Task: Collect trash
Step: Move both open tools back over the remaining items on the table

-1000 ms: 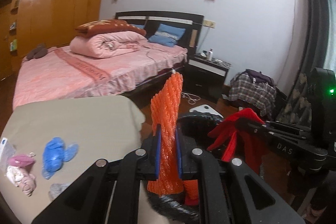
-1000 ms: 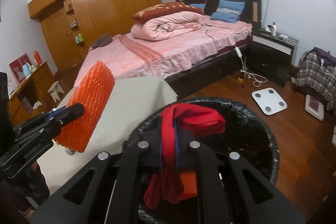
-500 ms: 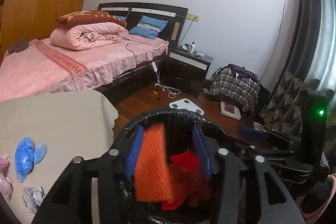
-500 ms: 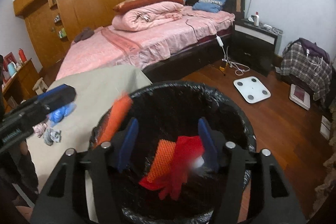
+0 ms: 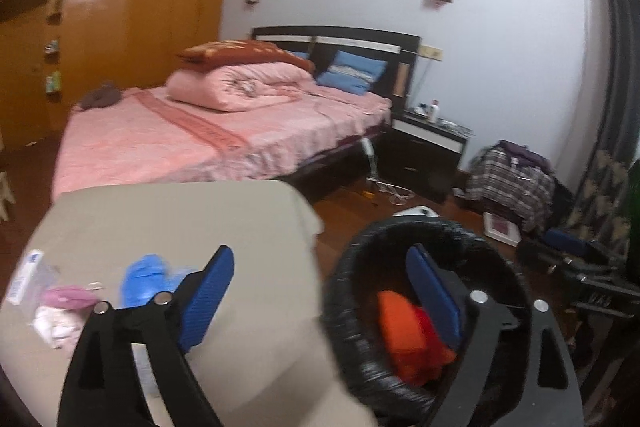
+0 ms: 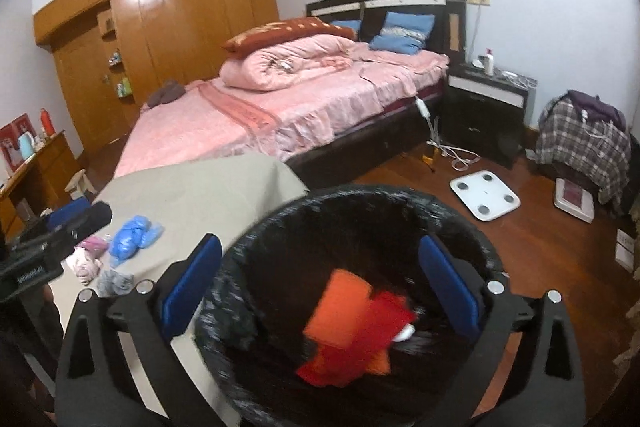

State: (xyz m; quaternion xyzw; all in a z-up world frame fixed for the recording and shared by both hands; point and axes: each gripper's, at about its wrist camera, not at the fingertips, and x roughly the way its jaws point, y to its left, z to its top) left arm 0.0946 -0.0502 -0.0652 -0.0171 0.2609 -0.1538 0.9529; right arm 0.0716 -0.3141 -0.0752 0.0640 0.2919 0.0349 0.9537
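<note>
A black-lined trash bin (image 6: 460,223) stands on the floor by the beige table (image 6: 192,187). Inside lie an orange foam net (image 6: 340,303) and a red cloth (image 6: 372,343); both also show in the left wrist view, the net (image 5: 400,327) and the cloth (image 5: 434,343). My right gripper (image 6: 320,279) is open and empty above the bin. My left gripper (image 5: 320,291) is open and empty, over the table's edge and the bin's rim (image 5: 340,291). On the table lie a blue wad (image 6: 134,231), a pink item (image 6: 94,245) and a grey scrap (image 6: 114,281).
A pink bed (image 6: 300,107) stands behind the table. A white scale (image 6: 484,199) lies on the wood floor, a black nightstand (image 6: 484,107) and a plaid-covered pile (image 6: 580,143) stand at right. A white packet (image 5: 26,275) lies on the table's left.
Both grippers opened and dropped the orange net and the red cloth into the bin. My left gripper then swung left toward the table; my right gripper drew back a little.
</note>
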